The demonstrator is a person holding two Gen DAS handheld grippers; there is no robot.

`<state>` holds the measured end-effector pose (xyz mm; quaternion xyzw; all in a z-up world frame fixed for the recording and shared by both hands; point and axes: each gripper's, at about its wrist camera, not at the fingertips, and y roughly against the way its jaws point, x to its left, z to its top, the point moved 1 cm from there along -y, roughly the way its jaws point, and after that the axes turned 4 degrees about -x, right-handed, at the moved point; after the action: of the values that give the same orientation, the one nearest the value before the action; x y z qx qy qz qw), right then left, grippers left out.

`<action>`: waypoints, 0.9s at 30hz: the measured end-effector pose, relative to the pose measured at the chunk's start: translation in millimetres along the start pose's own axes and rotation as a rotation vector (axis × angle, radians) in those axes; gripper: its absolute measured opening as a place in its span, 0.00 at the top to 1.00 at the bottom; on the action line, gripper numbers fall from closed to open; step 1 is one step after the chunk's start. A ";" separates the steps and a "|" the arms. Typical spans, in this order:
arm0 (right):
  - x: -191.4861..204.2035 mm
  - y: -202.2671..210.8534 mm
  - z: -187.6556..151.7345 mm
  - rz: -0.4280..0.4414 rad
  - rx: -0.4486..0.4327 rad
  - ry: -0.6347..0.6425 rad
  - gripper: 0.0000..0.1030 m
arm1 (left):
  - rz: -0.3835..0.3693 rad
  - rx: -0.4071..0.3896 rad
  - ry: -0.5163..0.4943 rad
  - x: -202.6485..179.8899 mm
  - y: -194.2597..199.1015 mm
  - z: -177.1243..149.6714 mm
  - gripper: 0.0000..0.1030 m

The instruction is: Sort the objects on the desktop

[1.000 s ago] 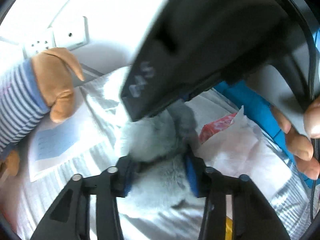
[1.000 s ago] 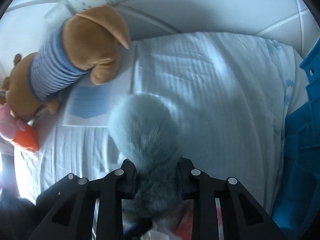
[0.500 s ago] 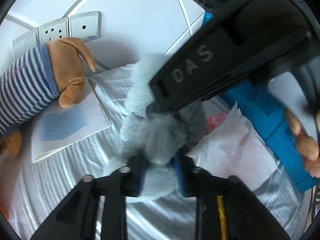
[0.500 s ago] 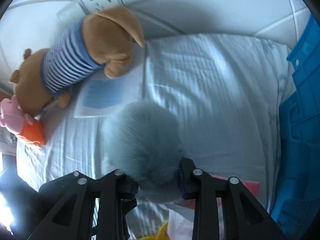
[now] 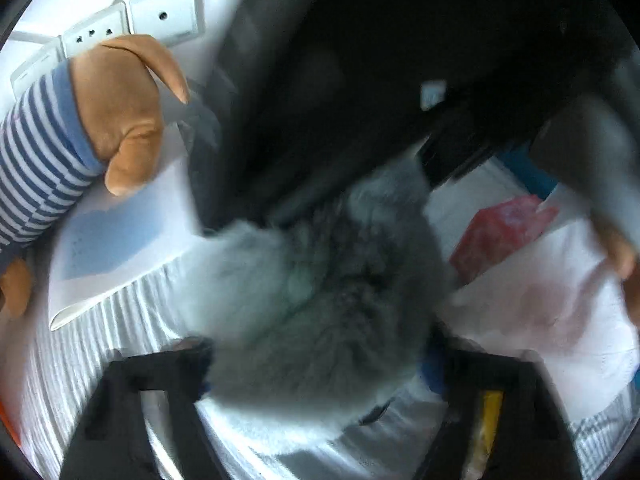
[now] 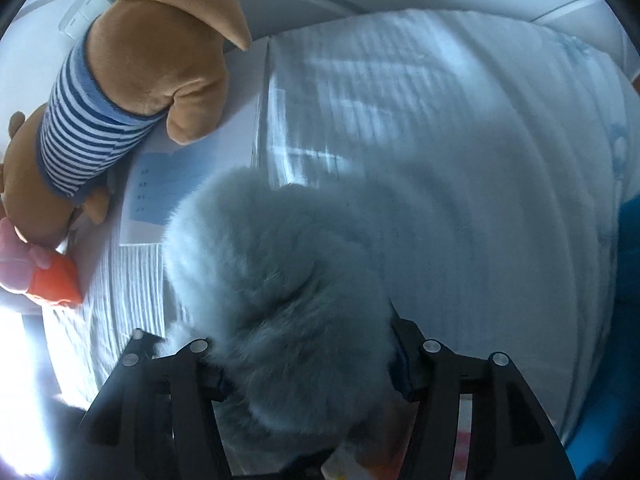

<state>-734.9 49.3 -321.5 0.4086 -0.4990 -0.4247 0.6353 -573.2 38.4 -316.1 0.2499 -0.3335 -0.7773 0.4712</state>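
A fluffy grey plush toy fills the middle of both views, also in the right wrist view. My left gripper has its jaws spread wide around the plush, which sits between them. My right gripper also stands wide with the plush between its jaws. The right gripper's black body looms blurred over the plush in the left wrist view. Whether either gripper presses the plush is unclear.
A brown plush dog in a striped shirt lies at the back left on a white booklet. A pink and orange toy is at the left. A red packet and white paper lie right. A blue crate stands right. Wall sockets are behind.
Both grippers' jaws have spread wider around the grey plush. The right gripper has swung closer over the left view, which is now blurred.
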 end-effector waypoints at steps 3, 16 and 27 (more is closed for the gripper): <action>5.9 5.2 1.4 0.020 -0.035 0.018 0.67 | -0.006 -0.010 0.008 -4.1 3.7 -3.1 0.49; 59.4 132.5 -36.0 0.139 -0.320 0.093 0.70 | 0.073 -0.272 -0.044 -53.2 126.3 5.0 0.50; 99.1 301.5 -123.9 0.175 -0.571 0.125 0.70 | 0.057 -0.479 -0.221 -152.7 259.7 20.6 0.50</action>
<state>-559.6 59.2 -29.5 0.1942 -0.3525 -0.4657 0.7881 -374.9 95.1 -95.5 0.0353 -0.1962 -0.8430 0.4996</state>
